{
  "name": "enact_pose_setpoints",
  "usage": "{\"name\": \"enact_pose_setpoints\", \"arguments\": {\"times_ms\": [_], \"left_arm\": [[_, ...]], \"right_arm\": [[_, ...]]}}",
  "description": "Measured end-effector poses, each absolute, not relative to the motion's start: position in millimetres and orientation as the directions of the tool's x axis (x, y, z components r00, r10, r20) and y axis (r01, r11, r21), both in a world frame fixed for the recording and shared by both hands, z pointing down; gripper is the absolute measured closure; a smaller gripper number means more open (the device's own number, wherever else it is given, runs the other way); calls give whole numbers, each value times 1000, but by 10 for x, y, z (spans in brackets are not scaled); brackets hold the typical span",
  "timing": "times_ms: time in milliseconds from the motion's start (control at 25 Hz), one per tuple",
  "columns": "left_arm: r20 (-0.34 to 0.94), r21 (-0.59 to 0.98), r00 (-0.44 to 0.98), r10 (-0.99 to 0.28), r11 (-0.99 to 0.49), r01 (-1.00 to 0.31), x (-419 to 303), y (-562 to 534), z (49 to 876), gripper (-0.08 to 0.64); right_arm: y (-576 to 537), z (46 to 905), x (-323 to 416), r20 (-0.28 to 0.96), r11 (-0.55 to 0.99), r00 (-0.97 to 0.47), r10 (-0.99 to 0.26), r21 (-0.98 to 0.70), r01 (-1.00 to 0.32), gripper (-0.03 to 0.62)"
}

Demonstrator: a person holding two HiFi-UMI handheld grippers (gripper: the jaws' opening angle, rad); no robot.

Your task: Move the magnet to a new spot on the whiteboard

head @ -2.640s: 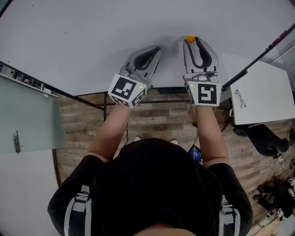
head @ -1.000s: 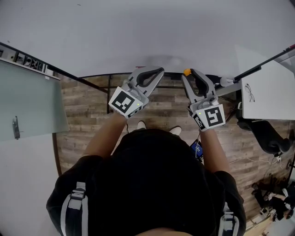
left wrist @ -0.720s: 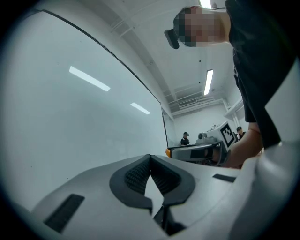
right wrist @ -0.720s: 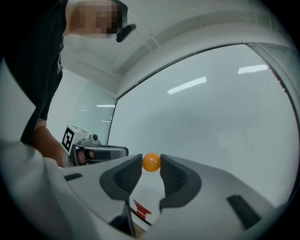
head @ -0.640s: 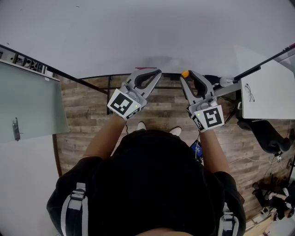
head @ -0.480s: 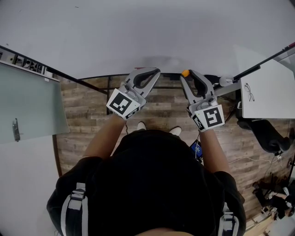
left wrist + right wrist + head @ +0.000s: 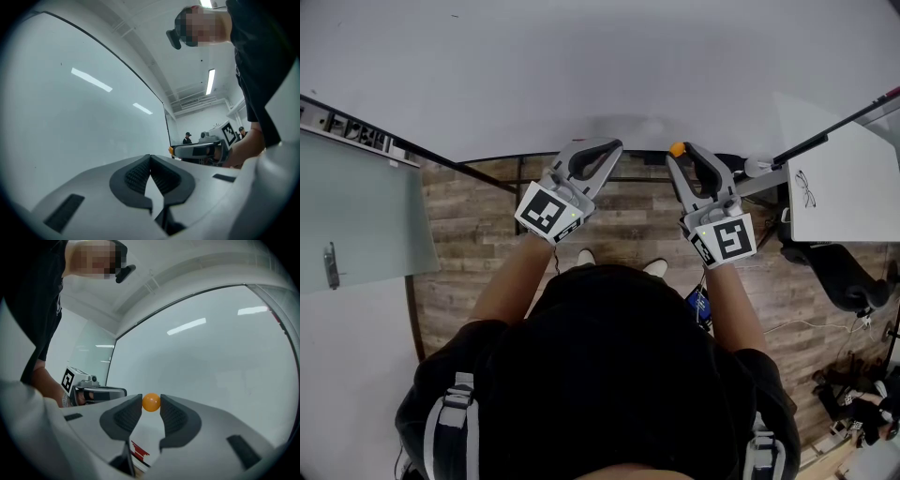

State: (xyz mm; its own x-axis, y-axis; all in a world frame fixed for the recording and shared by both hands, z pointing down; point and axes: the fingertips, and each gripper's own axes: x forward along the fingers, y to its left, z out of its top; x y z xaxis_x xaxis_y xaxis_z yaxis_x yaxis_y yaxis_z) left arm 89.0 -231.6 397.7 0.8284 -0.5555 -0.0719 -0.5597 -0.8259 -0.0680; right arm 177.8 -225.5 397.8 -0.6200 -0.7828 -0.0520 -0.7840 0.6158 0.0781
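Whiteboard point(image 7: 581, 66) ahead over wood-plank floor point(image 7: 487, 244) | right tool point(image 7: 682, 150): grips orange ball magnet point(image 7: 151, 402) at jaw tips, near whiteboard's lower edge | left tool point(image 7: 150, 157): jaws pressed together, holds nothing

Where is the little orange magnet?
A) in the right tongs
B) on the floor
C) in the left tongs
A: the right gripper view shows the orange magnet pinched between the tips of the right tongs, while the left tongs are shut on nothing.

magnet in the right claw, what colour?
Plain orange, no pattern. The magnet shows best in the right gripper view.
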Motion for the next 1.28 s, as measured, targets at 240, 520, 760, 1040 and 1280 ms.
{"name": "enact_pose_setpoints", "arguments": {"times_ms": [240, 520, 760, 1040, 1280], "left_arm": [[-76, -71, 813, -577, -810, -582, 780, -2352, 3897, 555], [-64, -75, 780, -623, -776, -626, 594, -2421, 3807, 555], [-68, -74, 740, -670, -736, -673, 366, -2492, 3630, 555], [-81, -81, 719, -691, -714, -695, 22, -2545, 3351, 555], [-99, -98, 702, -705, -695, -712, -283, -2584, 3182, 555]], "right_arm": [[-2274, 3945, 1711, -54, 623, -628, -777, 80, -778, 476], [-2298, 3860, 1583, -66, 635, -641, -765, 89, -767, 475], [-2328, 3685, 1381, -99, 633, -644, -758, 124, -764, 476], [-2326, 3337, 933, -144, 637, -669, -729, 213, -741, 475], [-2367, 3173, 574, -168, 648, -689, -705, 242, -722, 475]]}}
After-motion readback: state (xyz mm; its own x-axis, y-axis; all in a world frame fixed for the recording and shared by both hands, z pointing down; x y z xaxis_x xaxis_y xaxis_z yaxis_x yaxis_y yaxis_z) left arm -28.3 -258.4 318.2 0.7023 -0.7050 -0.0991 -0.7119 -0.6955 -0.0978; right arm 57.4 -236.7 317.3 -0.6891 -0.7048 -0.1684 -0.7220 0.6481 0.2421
